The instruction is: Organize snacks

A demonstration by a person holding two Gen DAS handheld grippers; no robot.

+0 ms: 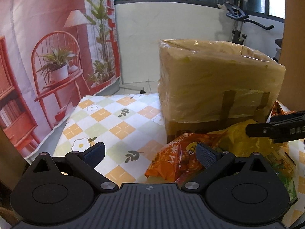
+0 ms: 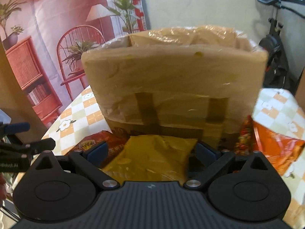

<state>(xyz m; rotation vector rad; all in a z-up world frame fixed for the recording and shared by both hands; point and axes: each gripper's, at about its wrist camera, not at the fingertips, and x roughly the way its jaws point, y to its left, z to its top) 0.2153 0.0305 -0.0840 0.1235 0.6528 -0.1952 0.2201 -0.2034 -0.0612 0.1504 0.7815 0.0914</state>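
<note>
- Yellow snack bag [image 2: 152, 156] lying at the foot of the cardboard box [image 2: 171, 80], between the two spread fingers of the right gripper [image 2: 152, 152]; pads close to its sides, actual contact not clear through the blur.
- Same yellow bag [image 1: 240, 139] seen from the left wrist view, with the right gripper's dark fingertip [image 1: 255, 130] over it.
- Orange snack bag [image 1: 177, 162] beside the yellow one, resting on the tablecloth and partly under the left gripper's right-hand pad.
- Left gripper [image 1: 150, 152] wide open, holding nothing, hovering above the cloth.
- More orange and red packets [image 2: 270, 147] piled to the right of the box.
- Box wrapped in clear plastic film, open at the top, brown tape strips on its front face.
- Checked tablecloth [image 1: 114, 118] with flower and leaf prints under everything.
- Printed backdrop [image 1: 47, 57] of a red chair and plants behind; exercise bike [image 1: 238, 22] by the window.
</note>
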